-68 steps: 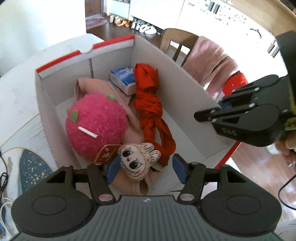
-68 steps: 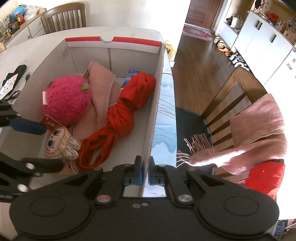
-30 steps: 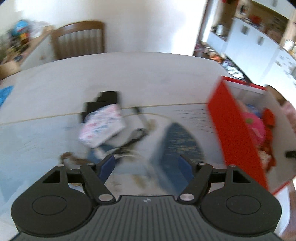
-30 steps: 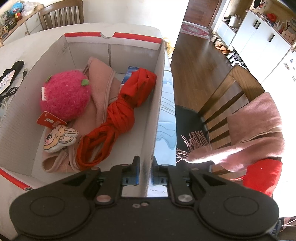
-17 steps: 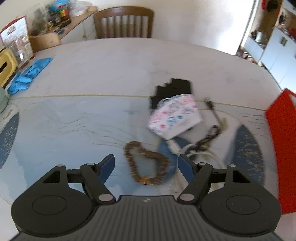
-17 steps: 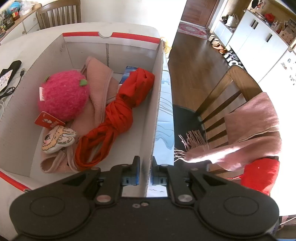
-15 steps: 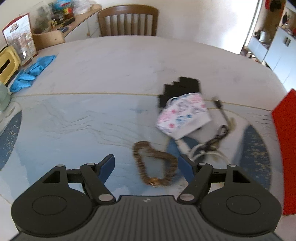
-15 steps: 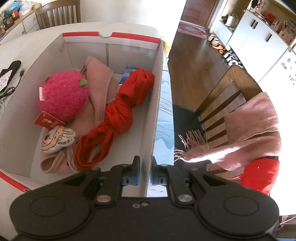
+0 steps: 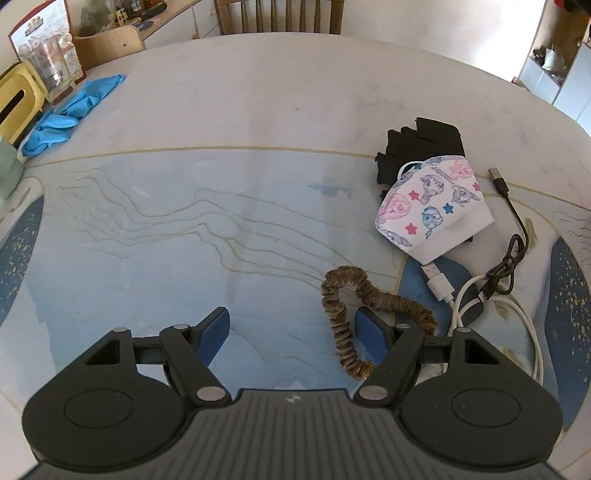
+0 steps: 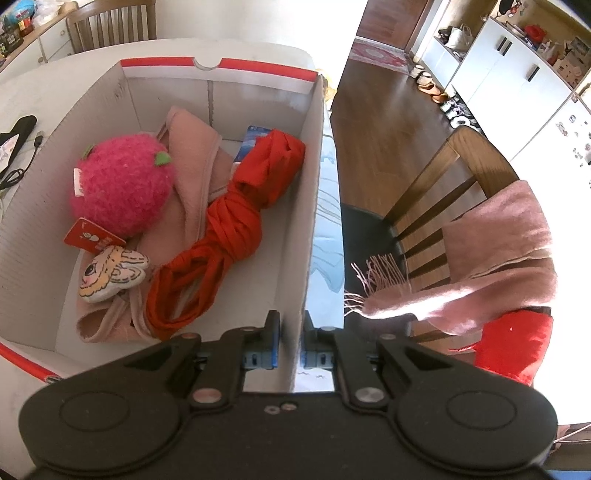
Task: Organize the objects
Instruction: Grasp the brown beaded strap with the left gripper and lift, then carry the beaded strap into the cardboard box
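My left gripper (image 9: 291, 330) stands open just above the table, with nothing between its pads. A brown scrunchie (image 9: 354, 314) lies right at its right finger, partly behind it. Beyond lie a patterned face mask (image 9: 432, 210), a black folded item (image 9: 421, 142), a black cable (image 9: 513, 236) and a white cable (image 9: 461, 302). My right gripper (image 10: 288, 354) is shut on the right wall of the white cardboard box (image 10: 303, 236). Inside the box lie a pink plush ball (image 10: 122, 188), a small cartoon doll (image 10: 110, 273), a red knotted cloth (image 10: 225, 229) and a pink cloth (image 10: 195, 158).
Blue gloves (image 9: 70, 110) and a yellow holder (image 9: 18, 107) sit at the table's far left. A chair (image 10: 443, 188) draped with a pink scarf (image 10: 498, 266) stands right of the box, over wooden floor. A second chair (image 9: 277, 14) stands at the table's far side.
My left gripper swung away from the box and sank toward the table, so the scrunchie now lies beside its right finger. The right gripper stayed shut on the box wall.
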Available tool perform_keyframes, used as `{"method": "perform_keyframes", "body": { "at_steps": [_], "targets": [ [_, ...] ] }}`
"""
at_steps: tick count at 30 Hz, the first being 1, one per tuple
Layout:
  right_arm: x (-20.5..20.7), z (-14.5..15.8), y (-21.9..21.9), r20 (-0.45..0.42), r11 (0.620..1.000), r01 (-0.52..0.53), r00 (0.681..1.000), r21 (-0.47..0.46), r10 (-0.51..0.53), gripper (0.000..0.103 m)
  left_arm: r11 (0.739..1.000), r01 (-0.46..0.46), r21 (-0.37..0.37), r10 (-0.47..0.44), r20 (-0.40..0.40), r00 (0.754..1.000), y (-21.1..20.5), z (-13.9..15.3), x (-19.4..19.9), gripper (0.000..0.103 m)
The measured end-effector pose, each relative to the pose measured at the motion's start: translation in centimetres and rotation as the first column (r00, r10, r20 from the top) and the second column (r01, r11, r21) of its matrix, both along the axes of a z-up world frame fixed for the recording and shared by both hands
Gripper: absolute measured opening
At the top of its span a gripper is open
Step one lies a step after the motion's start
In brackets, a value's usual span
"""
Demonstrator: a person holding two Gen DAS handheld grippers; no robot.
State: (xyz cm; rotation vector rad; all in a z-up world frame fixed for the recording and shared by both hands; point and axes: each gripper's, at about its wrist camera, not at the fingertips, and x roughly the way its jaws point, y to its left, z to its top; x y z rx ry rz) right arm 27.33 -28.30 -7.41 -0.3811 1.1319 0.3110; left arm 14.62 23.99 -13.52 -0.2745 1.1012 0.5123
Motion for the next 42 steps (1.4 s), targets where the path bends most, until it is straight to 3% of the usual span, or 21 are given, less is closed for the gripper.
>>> {"method": "perform_keyframes", "body": {
  "at_steps": [4, 7, 9, 15, 27, 32, 42],
  "targets": [
    [0.0, -0.2, 0.1, -0.003, 1.0, 0.004, 1.0, -0.007, -0.004, 0.009, 1.0, -0.001, -0.002, 0.001, 0.016, 1.0, 0.1, -0.1, 0.4, 0.071],
    [0.0, -0.1, 0.1, -0.003, 1.0, 0.005, 1.0, -0.009, -0.006, 0.009, 1.0, 0.001, -0.01, 0.0, 0.035, 0.999, 0.1, 0.1, 0.5, 0.056],
    [0.0, -0.1, 0.1, -0.003, 1.0, 0.005, 1.0, -0.009, -0.005, 0.009, 1.0, 0.009, -0.009, -0.009, 0.043, 0.999, -0.1, 0.2, 0.6, 0.039],
    [0.0, -0.1, 0.1, -0.002, 1.0, 0.005, 1.0, -0.007, -0.005, 0.009, 0.999, 0.038, -0.039, -0.035, 0.069, 0.997, -0.7, 0.4, 0.9, 0.012],
    [-0.1, 0.1, -0.1, 0.008, 1.0, -0.001, 1.0, 0.011, 0.001, 0.007, 0.997, 0.067, -0.027, -0.063, 0.139, 0.988, -3.0, 3.4, -0.8, 0.007],
    [-0.1, 0.1, -0.2, 0.008, 1.0, -0.006, 1.0, 0.019, 0.005, 0.007, 0.991, 0.131, 0.006, -0.13, 0.163, 0.978, -4.9, 5.3, -1.3, 0.007],
    [-0.1, 0.2, -0.6, 0.003, 0.998, -0.016, 1.0, 0.054, 0.015, 0.005, 0.969, 0.242, -0.04, -0.227, 0.223, 0.948, -9.0, 8.9, -1.3, 0.007]
  ]
}}
